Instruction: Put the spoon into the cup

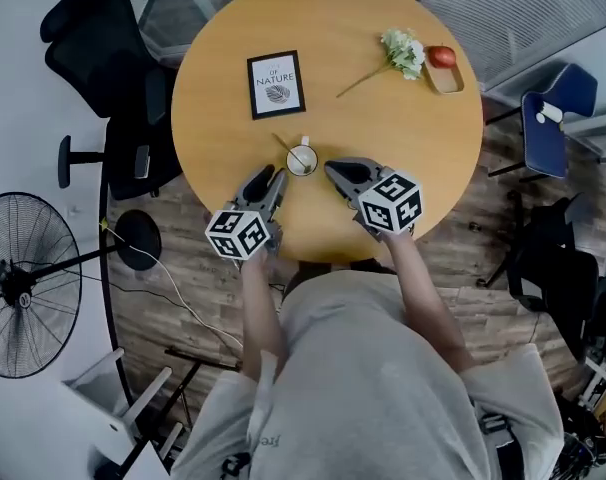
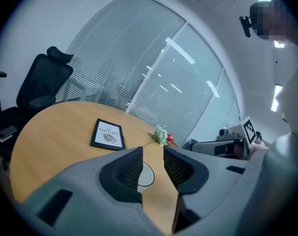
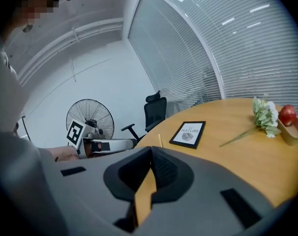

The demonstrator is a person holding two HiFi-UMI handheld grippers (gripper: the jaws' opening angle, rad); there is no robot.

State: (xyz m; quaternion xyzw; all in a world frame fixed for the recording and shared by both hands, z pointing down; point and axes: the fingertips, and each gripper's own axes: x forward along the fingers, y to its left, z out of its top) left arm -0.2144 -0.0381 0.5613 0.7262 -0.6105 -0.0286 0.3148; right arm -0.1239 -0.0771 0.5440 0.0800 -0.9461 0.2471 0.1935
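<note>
1. Person's grey shirt and forearms fill the bottom of the head view. One gripper in each hand, both at the near edge of the round wooden table [image 1: 333,118].
2. Left gripper [image 2: 153,151]: jaws stand well apart with nothing between the pads. It is off the cup, and only the cup rim shows beyond the gap.
3. Right gripper [image 3: 150,150]: jaw tips closed together, gripping nothing. It sits just right of the cup and points toward it.
4. White cup [image 1: 302,160] stands upright on the table between the two gripper tips, near the front edge.
5. Spoon [image 1: 286,148] is in the cup. Its handle leans out over the rim to the upper left.
6. Black picture frame [image 1: 276,84] lies flat beyond the cup, slightly left, reading "OF NATURE".
7. White flower [image 1: 401,53] lies far right with its stem angled toward the table centre.
8. Small tray [image 1: 448,78] sits just beside the flower with a red apple [image 1: 442,56] in it.
9. Off the table: a black office chair [image 1: 103,48] at far left and a standing fan [image 1: 23,283] on the floor at left.
</note>
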